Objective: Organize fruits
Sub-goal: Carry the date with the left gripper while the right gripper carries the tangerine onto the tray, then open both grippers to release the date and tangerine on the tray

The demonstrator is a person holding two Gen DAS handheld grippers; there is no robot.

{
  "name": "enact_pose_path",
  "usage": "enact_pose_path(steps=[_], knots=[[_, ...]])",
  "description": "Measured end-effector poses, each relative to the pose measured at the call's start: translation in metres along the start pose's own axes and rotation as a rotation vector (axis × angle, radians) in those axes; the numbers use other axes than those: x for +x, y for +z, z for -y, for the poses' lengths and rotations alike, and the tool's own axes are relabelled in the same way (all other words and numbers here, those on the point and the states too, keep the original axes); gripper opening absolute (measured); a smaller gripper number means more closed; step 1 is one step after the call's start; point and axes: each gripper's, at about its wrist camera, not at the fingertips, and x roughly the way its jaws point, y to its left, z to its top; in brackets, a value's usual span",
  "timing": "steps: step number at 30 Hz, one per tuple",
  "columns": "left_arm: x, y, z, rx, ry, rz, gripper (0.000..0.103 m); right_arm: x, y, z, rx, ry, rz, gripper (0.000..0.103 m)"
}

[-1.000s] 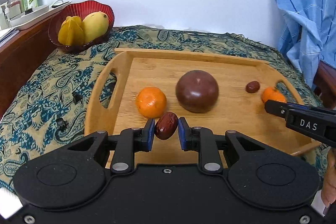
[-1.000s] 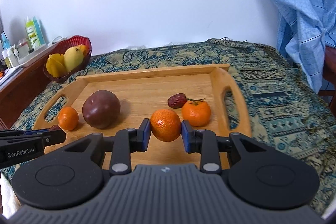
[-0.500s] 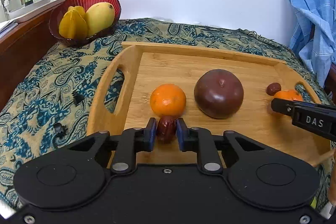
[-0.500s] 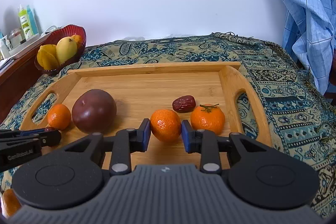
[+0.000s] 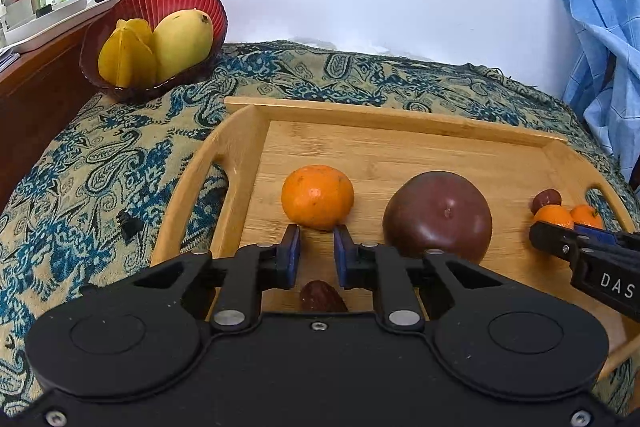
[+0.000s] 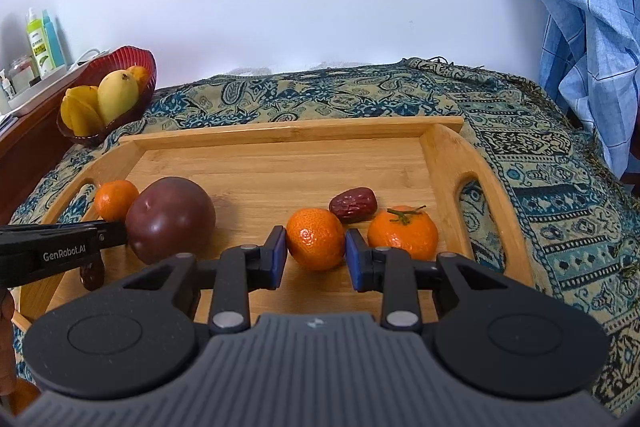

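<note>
Through the left wrist camera, our left gripper (image 5: pixel 316 254) stands released above a red date (image 5: pixel 322 296) half hidden by its body, a mandarin (image 5: pixel 317 196) and a dark purple fruit (image 5: pixel 438 215) just beyond on the wooden tray (image 5: pixel 400 115). Through the right, our right gripper (image 6: pixel 316 257) brackets a second mandarin (image 6: pixel 315 238) on the tray; we cannot tell if the pads touch it.

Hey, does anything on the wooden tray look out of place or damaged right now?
Nothing looks damaged or spilled. One small dark red date lies alone at the wooden tray's near edge, under the open left claw, apart from the other fruit.
</note>
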Motion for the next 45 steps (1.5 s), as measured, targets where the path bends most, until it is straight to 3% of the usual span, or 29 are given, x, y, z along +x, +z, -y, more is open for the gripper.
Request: enact_pose_path(steps=[7,11,16,18,21,30,45], knots=[[-0.003,-0.004,0.0,0.021,0.005,-0.002,0.021,0.001,0.001,-0.001,0.0,0.008,0.002,0.038],[-0.009,-0.006,-0.002,0.007,0.002,-0.012,0.038,0.001,0.0,-0.002,0.003,0.017,-0.002,0.046],[-0.015,-0.012,-0.007,-0.001,-0.015,-0.026,0.056,-0.002,-0.004,0.001,0.003,0.05,-0.03,0.048],[-0.018,-0.014,-0.008,0.0,-0.009,-0.024,0.063,-0.005,-0.008,0.001,-0.011,0.056,-0.031,0.058],[-0.026,-0.017,-0.009,0.001,-0.011,-0.023,0.072,-0.011,-0.011,0.0,-0.029,0.061,-0.027,0.062],[-0.06,-0.032,0.001,0.049,-0.019,0.022,0.086,-0.039,-0.019,0.007,-0.009,0.116,0.014,0.073],[-0.122,-0.082,-0.002,0.067,-0.032,0.09,0.094,-0.101,-0.054,0.004,0.019,0.23,0.091,0.085]])
